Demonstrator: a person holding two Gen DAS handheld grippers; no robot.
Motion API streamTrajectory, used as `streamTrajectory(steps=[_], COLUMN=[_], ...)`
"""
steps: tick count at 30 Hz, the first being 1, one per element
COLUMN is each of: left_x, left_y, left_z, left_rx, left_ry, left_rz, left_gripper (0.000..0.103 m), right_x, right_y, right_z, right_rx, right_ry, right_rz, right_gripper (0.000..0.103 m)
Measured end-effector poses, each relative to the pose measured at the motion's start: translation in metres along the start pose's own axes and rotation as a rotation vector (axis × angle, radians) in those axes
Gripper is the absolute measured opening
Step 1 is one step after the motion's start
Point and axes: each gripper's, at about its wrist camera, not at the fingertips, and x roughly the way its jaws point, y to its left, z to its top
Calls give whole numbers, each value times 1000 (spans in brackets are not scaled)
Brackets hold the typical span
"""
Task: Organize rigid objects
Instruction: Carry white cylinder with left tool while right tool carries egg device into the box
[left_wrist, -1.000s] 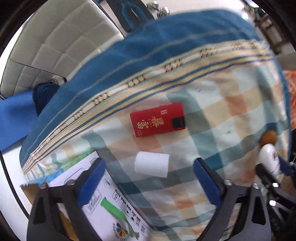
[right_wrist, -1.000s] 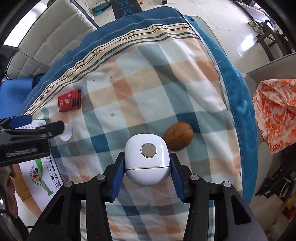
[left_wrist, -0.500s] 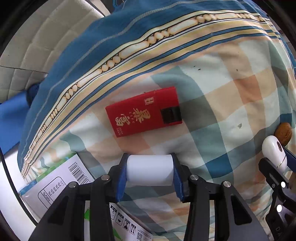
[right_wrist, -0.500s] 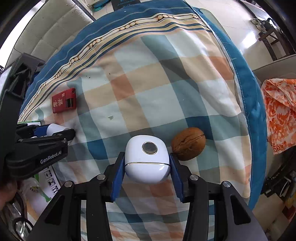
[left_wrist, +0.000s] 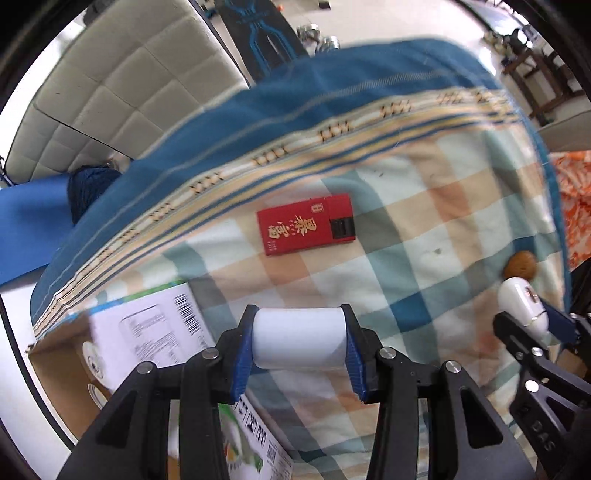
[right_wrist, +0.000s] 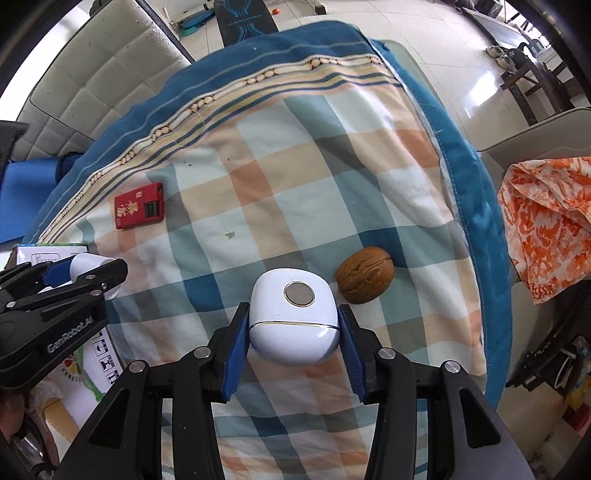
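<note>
Since prior frame: L tool (left_wrist: 299, 347) has closed on white cylinder (left_wrist: 298, 339), lifted off checked cloth (left_wrist: 424, 236), lower centre. R tool (right_wrist: 293, 334) clamps white oval case (right_wrist: 293, 314), centre frame. Walnut (right_wrist: 365, 275) just right; red box (right_wrist: 139, 206) upper left.

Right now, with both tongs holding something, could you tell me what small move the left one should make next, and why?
Probably carry the white cylinder, clamped in the left tongs, sideways over the open cardboard box beside it.
</note>
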Motion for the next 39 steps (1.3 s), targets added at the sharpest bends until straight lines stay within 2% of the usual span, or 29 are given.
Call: streamTrajectory(steps=[7,11,18,23,28,31,34,39], left_x=[-73,-117,-167,-180,-163,-134,-93,-12], left_y=[27,59,140,197,247,271,289,311], left_z=[-28,-60,-141,-198,-241,-256,-263,-262], left_rx=[-58,-108,-205,-287,-361,-401,-445,-511], left_ry=[-147,-239,-356,-394,-371,-318,-246,-92], left_rz=[-73,-122,-157,-129,-105,-110,-146,-251], left_gripper=[40,40,40,40,40,40,40,40], right_x=[-59,-98,-153,-160,-136,-110,-72,-13], right_y=[25,56,137,210,272,300,324,346], right_z=[-24,-48,-107,-147,-176,-187,-192,-191], right_rx=[-54,-105,-232,-330,-396,-418,-428,-423], right_ry=[-92,-142,-210,-203,-156,-114,-54,35], right_rz=[31,74,163,203,222,227,231,231], right_gripper=[48,48,48,48,48,48,48,48])
